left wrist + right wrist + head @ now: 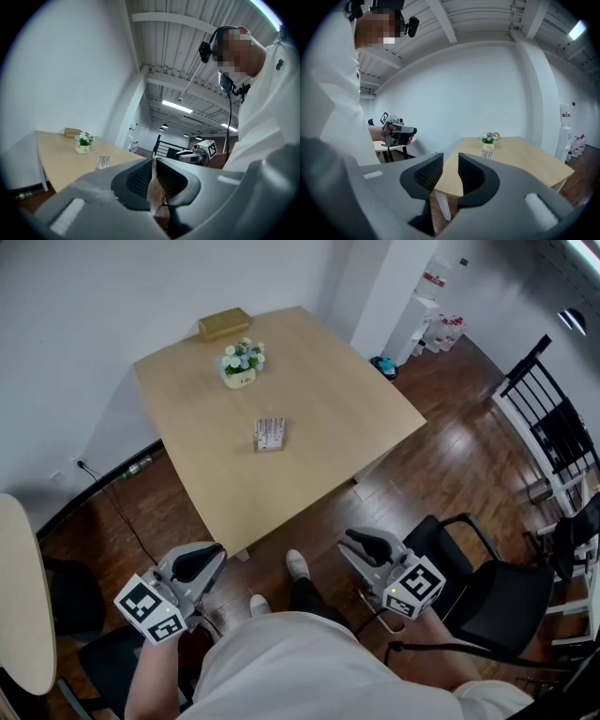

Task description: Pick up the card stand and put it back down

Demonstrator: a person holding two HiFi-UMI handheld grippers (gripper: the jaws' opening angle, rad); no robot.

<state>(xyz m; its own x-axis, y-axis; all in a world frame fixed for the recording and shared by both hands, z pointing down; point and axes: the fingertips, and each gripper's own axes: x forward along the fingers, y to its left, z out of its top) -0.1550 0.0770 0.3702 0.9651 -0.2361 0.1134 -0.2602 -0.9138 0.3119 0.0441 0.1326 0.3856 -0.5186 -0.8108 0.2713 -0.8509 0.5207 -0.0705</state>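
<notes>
The card stand (269, 434) is a small clear holder with cards. It stands upright near the middle of the light wooden table (319, 399). It also shows small and far off in the left gripper view, card stand (103, 162), and in the right gripper view, card stand (487, 154). Both grippers are held low by the person's body, short of the table's near edge. My left gripper (208, 559) (153, 171) has its jaws together with only a sliver between them, holding nothing. My right gripper (361, 542) (450, 168) stands open with a clear gap and nothing in it.
A white pot of flowers (243, 364) and a brown box (224, 323) sit at the table's far end. A black chair (487, 587) stands to the right, a round tabletop (19, 596) to the left, and a black rack (553, 427) at far right. Dark wooden floor surrounds the table.
</notes>
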